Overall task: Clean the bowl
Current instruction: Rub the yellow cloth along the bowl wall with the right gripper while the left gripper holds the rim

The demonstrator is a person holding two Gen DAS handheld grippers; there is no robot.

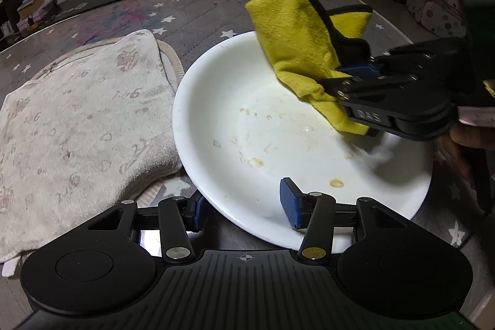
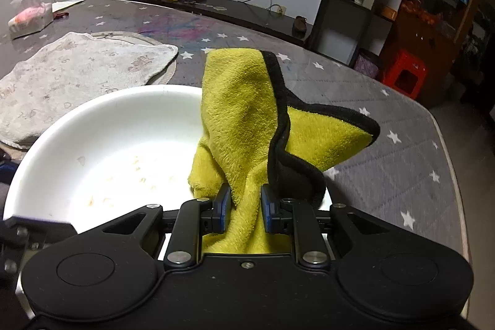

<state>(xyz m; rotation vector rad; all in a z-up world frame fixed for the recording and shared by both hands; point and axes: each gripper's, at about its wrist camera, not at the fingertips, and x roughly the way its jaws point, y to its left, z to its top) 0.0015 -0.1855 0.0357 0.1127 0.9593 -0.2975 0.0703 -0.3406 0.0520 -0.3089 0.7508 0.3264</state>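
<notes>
Right hand-held gripper point(image 2: 242, 207) has the cloth; stains lie to its left in the bowl.

Left hand-held gripper point(image 1: 244, 211) jaws spread wide, straddling near rim of white bowl point(image 1: 198, 101) on the table point(image 1: 198, 5), gripping nothing. Right clamps yellow microfibre cloth point(image 2: 244, 119) over bowl's right side. Brown stains point(image 1: 255, 162) sit mid-floor, toward the left; wipe likely needs a leftward sweep. Towel point(image 1: 83, 113) beyond.

Wide shallow white bowl point(image 1: 235, 101) sits upright on grey star-print surface, inside dotted with small brownish stain rings and a few water drops. Yellow fleecy cloth with black trim point(image 2: 244, 126) is bunched and standing up over the bowl's far right rim, its lower fold hanging just inside the bowl.
</notes>
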